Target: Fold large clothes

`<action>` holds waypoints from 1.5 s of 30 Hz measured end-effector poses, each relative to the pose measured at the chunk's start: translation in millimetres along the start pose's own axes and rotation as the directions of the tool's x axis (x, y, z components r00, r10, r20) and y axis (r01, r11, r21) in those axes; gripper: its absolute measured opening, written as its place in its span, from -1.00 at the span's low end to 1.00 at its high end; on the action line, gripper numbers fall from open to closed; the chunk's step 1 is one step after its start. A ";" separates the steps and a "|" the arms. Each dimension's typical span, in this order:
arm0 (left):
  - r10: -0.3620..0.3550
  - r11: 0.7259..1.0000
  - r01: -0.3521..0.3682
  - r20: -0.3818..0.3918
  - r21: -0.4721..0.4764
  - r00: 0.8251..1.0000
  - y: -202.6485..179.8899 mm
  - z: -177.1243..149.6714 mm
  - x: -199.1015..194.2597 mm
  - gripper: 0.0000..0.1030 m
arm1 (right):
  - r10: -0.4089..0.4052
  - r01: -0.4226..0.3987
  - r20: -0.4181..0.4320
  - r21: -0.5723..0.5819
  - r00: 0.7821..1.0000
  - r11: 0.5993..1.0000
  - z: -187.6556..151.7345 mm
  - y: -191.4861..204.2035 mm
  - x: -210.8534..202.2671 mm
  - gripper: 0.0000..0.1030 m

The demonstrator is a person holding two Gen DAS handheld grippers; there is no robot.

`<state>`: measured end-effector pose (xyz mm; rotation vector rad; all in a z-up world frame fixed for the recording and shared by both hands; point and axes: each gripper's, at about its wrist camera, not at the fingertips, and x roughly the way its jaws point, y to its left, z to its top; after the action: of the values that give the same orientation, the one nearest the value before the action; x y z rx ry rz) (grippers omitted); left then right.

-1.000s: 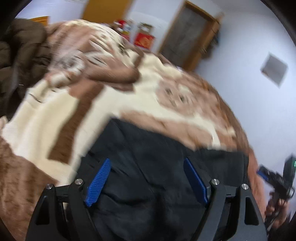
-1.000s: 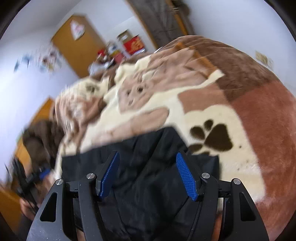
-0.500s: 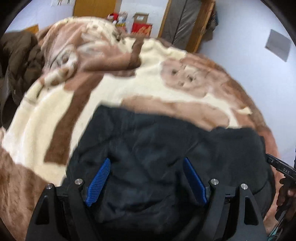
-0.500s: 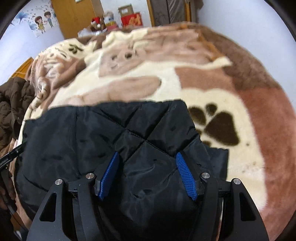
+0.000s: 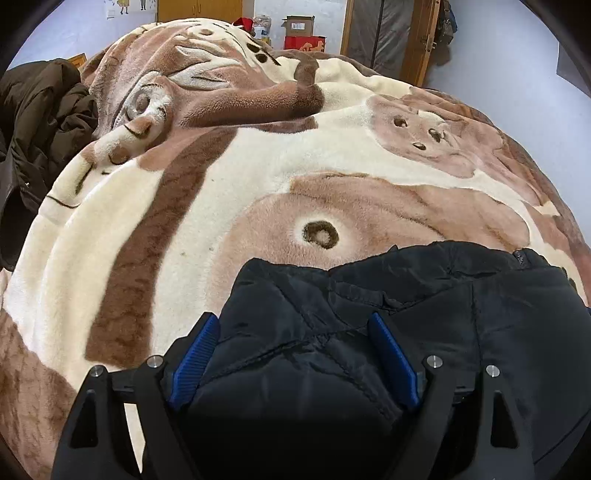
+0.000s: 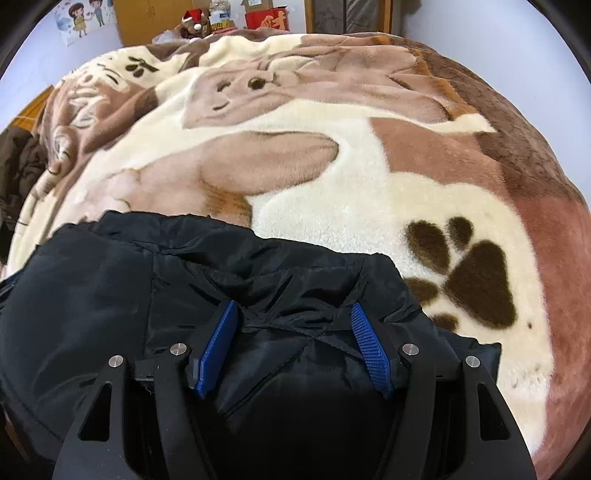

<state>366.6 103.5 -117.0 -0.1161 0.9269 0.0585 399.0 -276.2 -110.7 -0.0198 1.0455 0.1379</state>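
A black quilted jacket lies bunched on the near part of a brown and cream animal-print blanket. My left gripper points steeply down at it. A thick fold of the jacket fills the gap between its blue pads and touches both, while the jaws are opening. In the right wrist view the same jacket spreads to the left. My right gripper is shut on a puckered fold of it, near the paw print on the blanket.
A dark brown coat is heaped at the bed's left edge, also seen as the brown coat. Red boxes and a wooden door stand beyond the bed's far end. Pale walls close the right side.
Both grippers have dropped toward the bed with the jacket. The jacket now rests lower and more bunched on the blanket. The other hand's gripper has left the edge of each view.
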 end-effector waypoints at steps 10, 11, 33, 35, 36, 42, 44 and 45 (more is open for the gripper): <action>0.004 1.000 -0.004 -0.013 0.003 1.000 -2.2 0.5 10.4 0.67 | -0.013 0.013 -0.008 -0.005 1.000 1.000 0.5 -1.2 8.0 0.24; 0.003 1.000 -0.003 -0.014 0.003 1.000 -2.3 1.1 10.8 0.68 | -0.015 0.015 -0.008 -0.006 1.000 1.000 0.4 -1.5 8.6 0.24; -0.246 0.959 0.241 0.012 0.147 0.969 -111.3 22.8 -87.5 0.50 | 0.119 -0.120 0.065 0.008 0.991 0.993 -9.6 16.1 -74.6 0.24; -0.236 0.954 0.245 -0.072 0.174 0.969 -134.2 9.2 -57.2 0.51 | 0.114 -0.114 0.036 0.014 0.993 0.993 -12.3 15.4 -55.3 0.24; -0.216 0.957 0.229 -0.090 0.177 0.972 -140.1 2.8 -41.6 0.51 | 0.106 -0.106 0.035 0.012 0.994 0.994 -12.4 13.9 -47.4 0.24; -0.166 0.971 0.180 -0.099 0.154 0.981 -142.7 3.6 -3.3 0.53 | 0.100 -0.100 0.017 0.007 0.995 0.995 -8.4 9.2 -11.6 0.26; -0.145 0.973 0.159 -0.092 0.167 0.985 -145.0 3.0 2.3 0.53 | 0.091 -0.092 0.017 0.014 0.996 0.996 -6.8 8.7 -3.7 0.27; -0.136 0.974 0.149 -0.084 0.171 0.987 -145.9 1.9 5.5 0.53 | 0.083 -0.083 0.022 0.009 0.996 0.996 -7.3 9.5 -2.3 0.27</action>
<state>386.1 -40.9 -109.4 -0.0201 0.9894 -0.1620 390.4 -267.6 -111.9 0.0344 1.0257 0.2080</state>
